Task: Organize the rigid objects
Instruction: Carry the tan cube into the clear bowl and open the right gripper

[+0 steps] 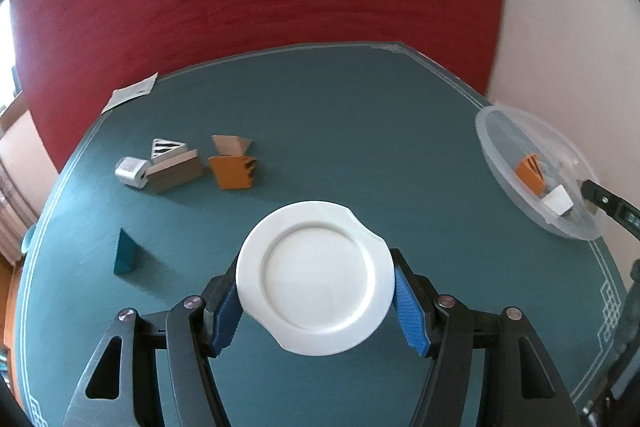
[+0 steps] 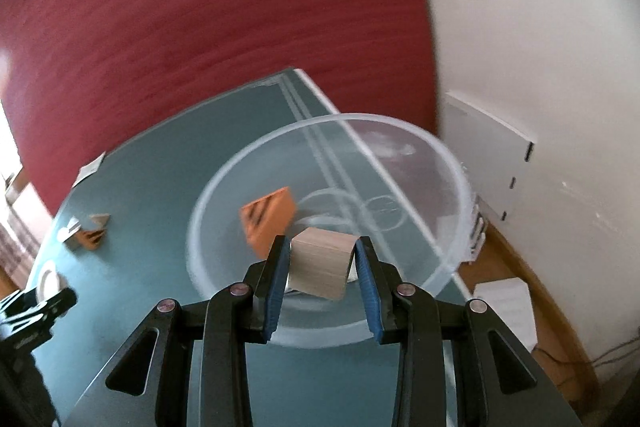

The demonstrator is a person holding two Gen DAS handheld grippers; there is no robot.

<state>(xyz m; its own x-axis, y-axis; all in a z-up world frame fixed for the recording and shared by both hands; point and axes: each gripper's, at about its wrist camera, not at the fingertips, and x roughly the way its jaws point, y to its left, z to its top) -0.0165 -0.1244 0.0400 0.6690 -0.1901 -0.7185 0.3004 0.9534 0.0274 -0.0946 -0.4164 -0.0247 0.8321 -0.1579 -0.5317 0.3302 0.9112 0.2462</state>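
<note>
Here the bench (image 1: 328, 131) with its teal cover carries everything, and the clear plastic bowl (image 2: 224, 187) stands near its far right corner, partly over the edge line of the cloth. The white plate (image 1: 314, 283) lies flat on the bench in front of the left tool (image 1: 316, 301), whose blue fingers stand apart on both sides of the plate's rim; whether they press it I cannot tell, and they look only beside it. The right tool (image 2: 322, 261) is clamped on a pale wooden block (image 2: 322, 263) and holds it over the inside of the bowl, where an orange striped block (image 2: 267, 217) already lies. I judge that the step in hand is to put the wooden block into the bowl. To do it well, lower the block close to the bottom before opening, beside the orange one and not on it, so it does not bounce or tip the light bowl. Open the fingers fully, then lift straight up. More blocks (image 1: 176, 167) wait in a group at the far left of the bench.
</note>
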